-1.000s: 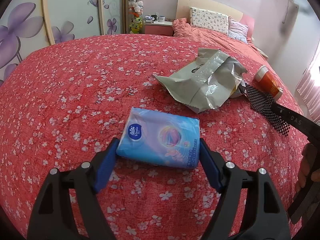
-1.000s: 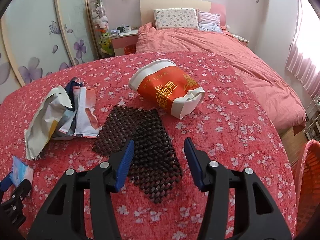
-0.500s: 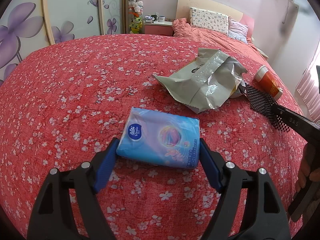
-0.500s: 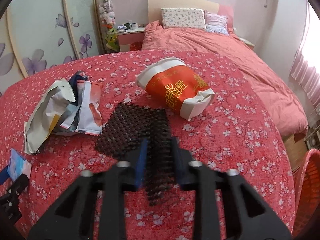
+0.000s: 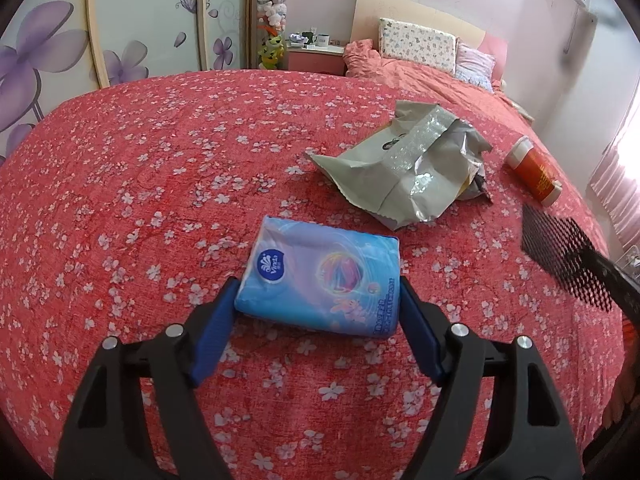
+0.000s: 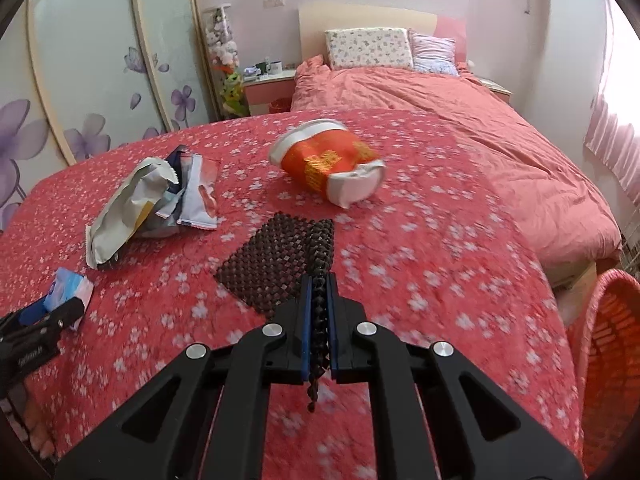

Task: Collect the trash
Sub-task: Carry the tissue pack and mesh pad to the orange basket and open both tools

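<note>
The right hand-held gripper [image 6: 319,320] is clenched on the near edge of a dark brown mesh mat [image 6: 276,256], which is pinched into a fold between its blue pads; the rest of the mat spreads ahead and to the left over the red flowered bed cover [image 6: 440,248]. Beyond the mat lies a crushed orange paper cup [image 6: 328,168] on its side. Further left sits a heap of crumpled wrappers [image 6: 152,204]. An orange basket [image 6: 612,344] stands to the right, off the bed's edge.

The left hand-held gripper [image 5: 316,312] grasps a blue tissue pack [image 5: 320,276], its pads against both short sides, the pack lying on the cover. Ahead and to the right lies a grey torn bag [image 5: 404,168].
</note>
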`<state>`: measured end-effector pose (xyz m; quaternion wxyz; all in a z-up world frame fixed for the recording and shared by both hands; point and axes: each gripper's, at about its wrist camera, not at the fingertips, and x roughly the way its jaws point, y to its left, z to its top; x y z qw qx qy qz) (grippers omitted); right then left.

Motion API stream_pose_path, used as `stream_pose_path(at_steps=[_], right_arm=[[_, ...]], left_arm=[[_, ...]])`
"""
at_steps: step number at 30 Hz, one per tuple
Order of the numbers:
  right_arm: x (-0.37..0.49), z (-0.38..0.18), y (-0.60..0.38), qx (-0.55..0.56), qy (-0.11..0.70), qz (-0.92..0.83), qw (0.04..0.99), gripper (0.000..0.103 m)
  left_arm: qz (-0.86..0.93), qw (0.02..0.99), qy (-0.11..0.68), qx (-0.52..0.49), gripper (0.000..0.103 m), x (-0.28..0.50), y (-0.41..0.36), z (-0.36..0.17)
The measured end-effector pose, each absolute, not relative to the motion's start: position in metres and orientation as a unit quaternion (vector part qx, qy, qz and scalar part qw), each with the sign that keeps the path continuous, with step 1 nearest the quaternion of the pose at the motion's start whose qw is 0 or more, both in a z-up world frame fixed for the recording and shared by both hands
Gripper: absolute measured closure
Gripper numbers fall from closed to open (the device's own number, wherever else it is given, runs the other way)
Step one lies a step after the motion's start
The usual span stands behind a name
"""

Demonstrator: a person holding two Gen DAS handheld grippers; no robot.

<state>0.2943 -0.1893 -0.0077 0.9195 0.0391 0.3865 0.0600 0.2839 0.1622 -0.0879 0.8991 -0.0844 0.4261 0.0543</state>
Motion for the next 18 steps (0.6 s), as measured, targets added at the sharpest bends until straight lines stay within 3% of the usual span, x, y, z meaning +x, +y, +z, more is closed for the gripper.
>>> stream_pose_path(at_steps=[18], right_arm=[[0.255,0.017,-0.25,0.103,0.35,0.043,0.93,0.096]], left_arm=[[0.025,0.918,0.39,-0.069,0.03,0.251,0.139,-0.06]])
